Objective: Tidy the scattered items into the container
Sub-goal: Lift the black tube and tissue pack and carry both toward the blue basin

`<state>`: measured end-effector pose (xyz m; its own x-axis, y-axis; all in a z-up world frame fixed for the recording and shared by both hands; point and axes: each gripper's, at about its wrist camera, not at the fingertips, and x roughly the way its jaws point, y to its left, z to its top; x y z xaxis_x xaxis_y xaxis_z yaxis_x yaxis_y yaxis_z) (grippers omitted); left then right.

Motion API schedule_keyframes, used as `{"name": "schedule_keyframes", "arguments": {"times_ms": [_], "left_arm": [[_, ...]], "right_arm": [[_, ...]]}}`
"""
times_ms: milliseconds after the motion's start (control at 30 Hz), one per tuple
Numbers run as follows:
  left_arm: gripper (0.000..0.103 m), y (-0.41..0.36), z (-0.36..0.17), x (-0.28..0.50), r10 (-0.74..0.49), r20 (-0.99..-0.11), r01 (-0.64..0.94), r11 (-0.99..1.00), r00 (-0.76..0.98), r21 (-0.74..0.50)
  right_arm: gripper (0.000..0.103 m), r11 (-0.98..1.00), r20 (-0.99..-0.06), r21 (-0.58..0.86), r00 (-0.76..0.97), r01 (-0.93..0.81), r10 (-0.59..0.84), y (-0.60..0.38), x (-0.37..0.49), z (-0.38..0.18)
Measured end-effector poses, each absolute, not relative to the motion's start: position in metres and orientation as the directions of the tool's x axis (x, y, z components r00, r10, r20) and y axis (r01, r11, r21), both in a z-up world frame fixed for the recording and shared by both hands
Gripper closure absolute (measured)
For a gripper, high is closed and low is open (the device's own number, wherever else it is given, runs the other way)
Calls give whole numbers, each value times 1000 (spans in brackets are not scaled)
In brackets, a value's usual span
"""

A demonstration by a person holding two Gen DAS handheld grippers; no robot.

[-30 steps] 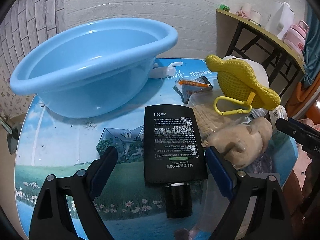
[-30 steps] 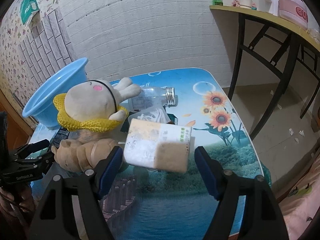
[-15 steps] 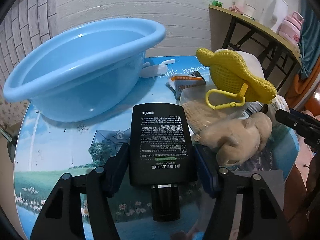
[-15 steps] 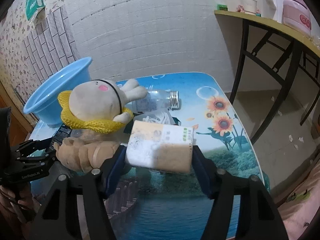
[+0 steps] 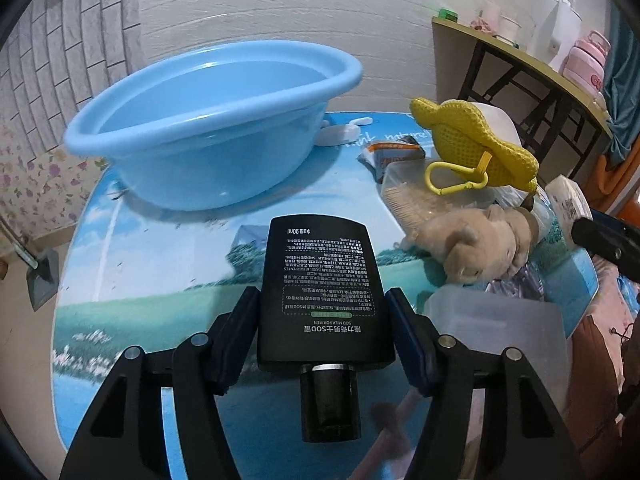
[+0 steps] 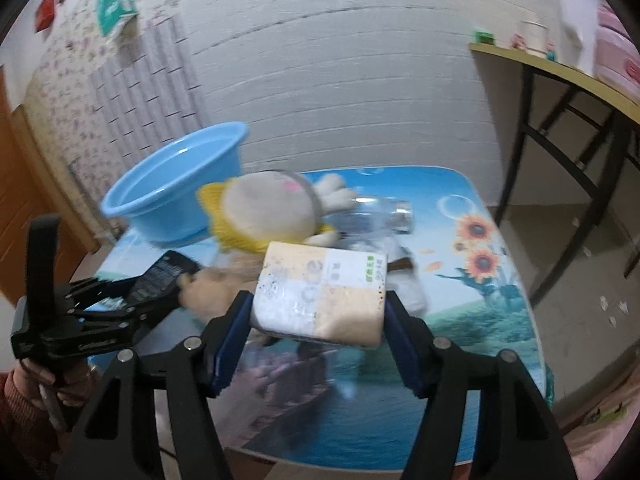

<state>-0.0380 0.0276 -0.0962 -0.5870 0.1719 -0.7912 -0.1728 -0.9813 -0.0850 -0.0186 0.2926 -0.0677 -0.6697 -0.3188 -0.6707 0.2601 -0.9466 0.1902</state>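
My left gripper (image 5: 323, 312) is shut on a flat black bottle (image 5: 320, 280) with white print, cap toward the camera, lifted above the table. The empty blue basin (image 5: 216, 120) stands beyond it at the far left. My right gripper (image 6: 318, 316) is shut on a soft tissue pack (image 6: 320, 292), white and tan, held above the table. The basin (image 6: 176, 188) shows at the left in the right wrist view, and the left gripper with the black bottle (image 6: 160, 276) shows at lower left.
A plush with a yellow knitted hat (image 5: 476, 144), a tan plush (image 5: 480, 244), a clear box (image 5: 496, 328), a small packet (image 5: 396, 152) and a white hook (image 5: 344, 132) lie on the table. A clear glass bottle (image 6: 380, 216) lies behind the plush (image 6: 264, 208). A side table stands at the right.
Both grippers closed from open, the left on the black bottle and the right on the tissue pack, and both lifted their items off the table.
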Motion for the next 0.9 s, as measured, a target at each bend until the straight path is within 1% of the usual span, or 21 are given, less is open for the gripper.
{"name": "schedule_keyframes", "arguments": {"times_ms": [133, 433, 667, 900], "left_arm": [[40, 19, -94, -27, 152, -791, -151, -986, -593, -76], [40, 1, -99, -9, 117, -803, -114, -992, -584, -62], [40, -12, -101, -3, 95, -810, -78, -995, -578, -62], [41, -18, -99, 4, 87, -803, -72, -996, -590, -55]], "right_arm": [[39, -924, -677, 172, -640, 342, -363, 270, -8, -68], [39, -878, -713, 155, -564, 453, -417, 232, 10, -76], [39, -854, -733, 132, -531, 503, -426, 219, 14, -81], [38, -857, -747, 107, -528, 504, -404, 212, 11, -84]]}}
